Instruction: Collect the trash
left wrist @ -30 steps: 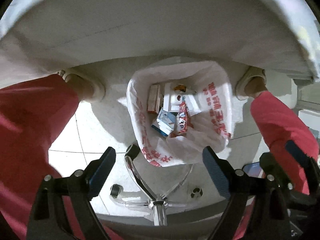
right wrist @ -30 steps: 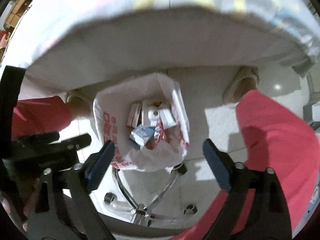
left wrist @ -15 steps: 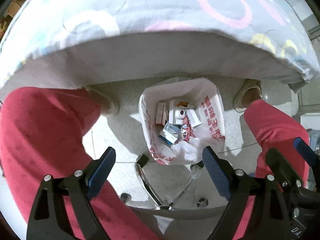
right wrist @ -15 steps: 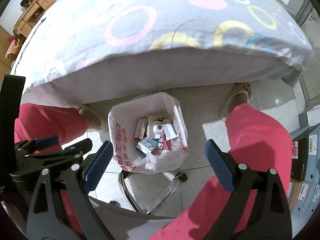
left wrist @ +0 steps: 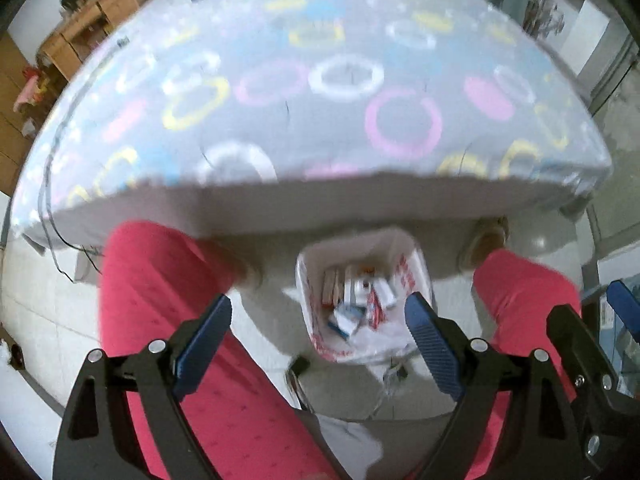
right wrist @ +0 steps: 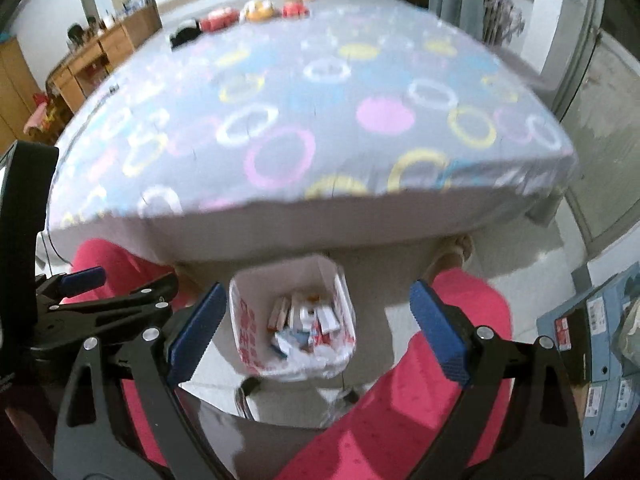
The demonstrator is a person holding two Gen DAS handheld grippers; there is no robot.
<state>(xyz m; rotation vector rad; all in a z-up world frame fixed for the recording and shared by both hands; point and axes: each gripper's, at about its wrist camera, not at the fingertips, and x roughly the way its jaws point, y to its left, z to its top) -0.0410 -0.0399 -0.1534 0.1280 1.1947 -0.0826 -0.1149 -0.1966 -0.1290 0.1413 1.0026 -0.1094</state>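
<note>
With the trash bag (left wrist: 362,312) full between our knees, we hover over it.
Left gripper (left wrist: 318,334) and right gripper (right wrist: 316,330) hang released and empty; bed (right wrist: 312,120) at twelve o'clock.

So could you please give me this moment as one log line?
left gripper: open, empty | right gripper: open, empty | bag: on floor, holds trash

Colours, both wrist views
Bedsheet (left wrist: 320,112) grey with pink, yellow, white, blue rings; trash bag (right wrist: 248,320) white, red print; trousers (left wrist: 160,280) red-pink; gripper pads (right wrist: 196,332) blue, arms black.
</note>
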